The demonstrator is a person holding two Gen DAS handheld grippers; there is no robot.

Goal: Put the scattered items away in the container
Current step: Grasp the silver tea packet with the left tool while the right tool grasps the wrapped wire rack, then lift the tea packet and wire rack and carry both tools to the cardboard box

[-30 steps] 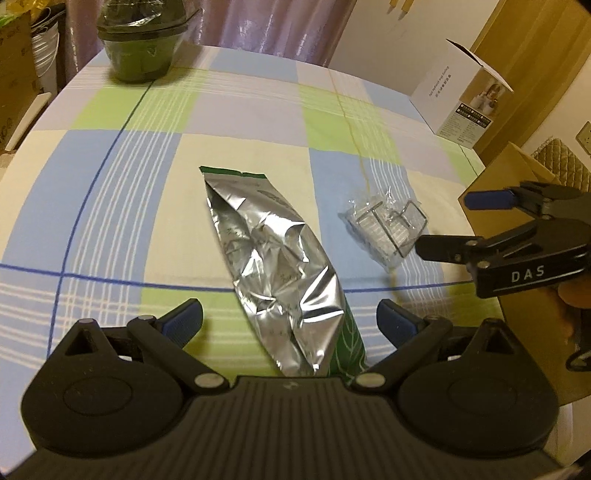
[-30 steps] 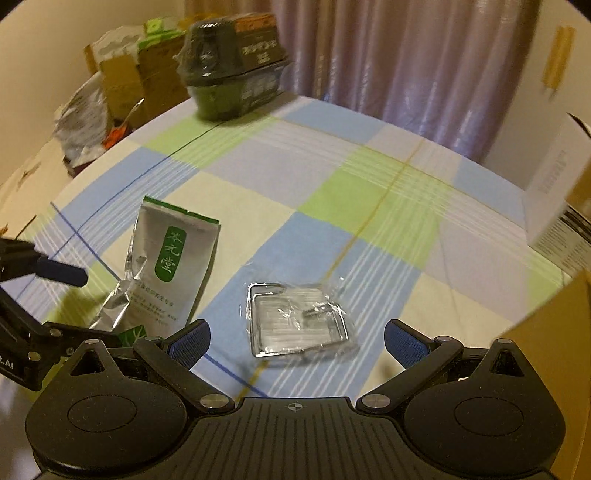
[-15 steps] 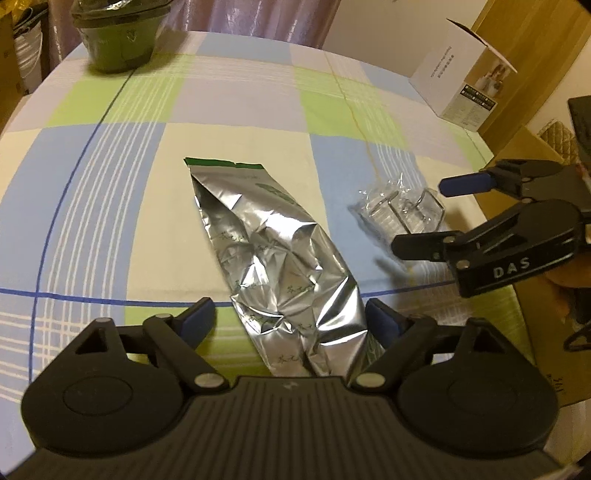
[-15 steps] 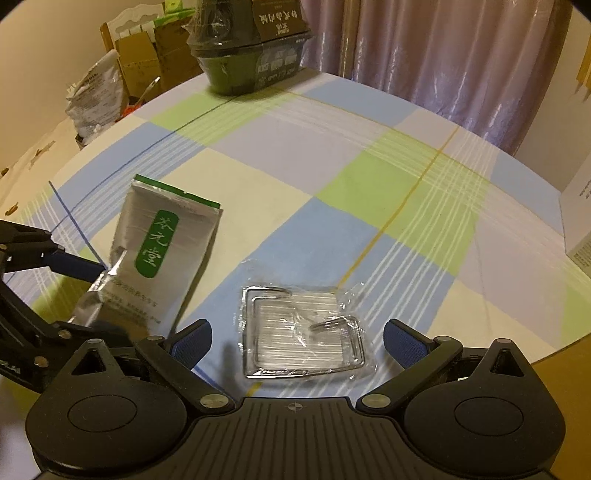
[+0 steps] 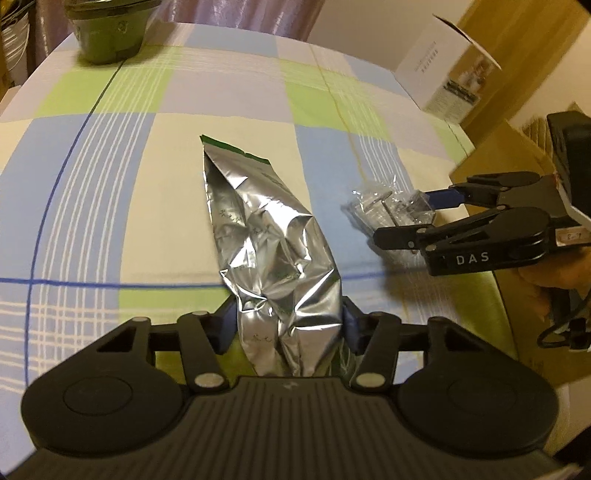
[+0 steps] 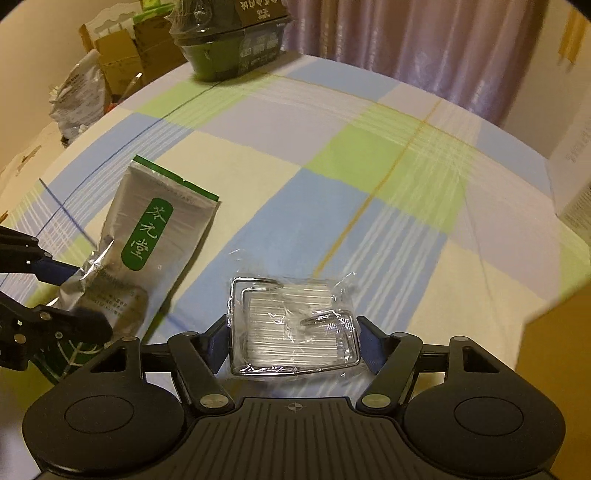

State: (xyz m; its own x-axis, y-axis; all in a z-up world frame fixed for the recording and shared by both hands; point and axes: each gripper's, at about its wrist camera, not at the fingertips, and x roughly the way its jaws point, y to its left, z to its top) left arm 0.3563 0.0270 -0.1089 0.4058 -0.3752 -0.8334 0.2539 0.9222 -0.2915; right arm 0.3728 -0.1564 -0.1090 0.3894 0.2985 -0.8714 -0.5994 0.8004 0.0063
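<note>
Between the blue pads of the left gripper [image 5: 288,326], from the left wrist view, sits the near end of the silver foil pouch [image 5: 269,240], and both pads press against its crumpled sides. Off to its right the right gripper [image 5: 404,216] straddles the clear-wrapped wire rack [image 5: 388,208], and "DAS" reads white on that gripper's black arm. Far ahead on the left stands a dark green wrapped bowl [image 5: 109,31]; ahead on the right a white carton [image 5: 447,74] and a brown cardboard box [image 5: 513,155], whose inside cannot be seen. Everything lies on a checked tablecloth [image 5: 110,166] of blue, green and cream.

Over to the right wrist view: the right gripper [image 6: 293,341] has its pads tight on either edge of the wire rack [image 6: 295,325] in its plastic wrap. To its left the pouch [image 6: 155,236] shows a green label with white characters, its near end pinched by the left gripper [image 6: 70,295]. Purple curtains [image 6: 424,48] hang beyond the table
</note>
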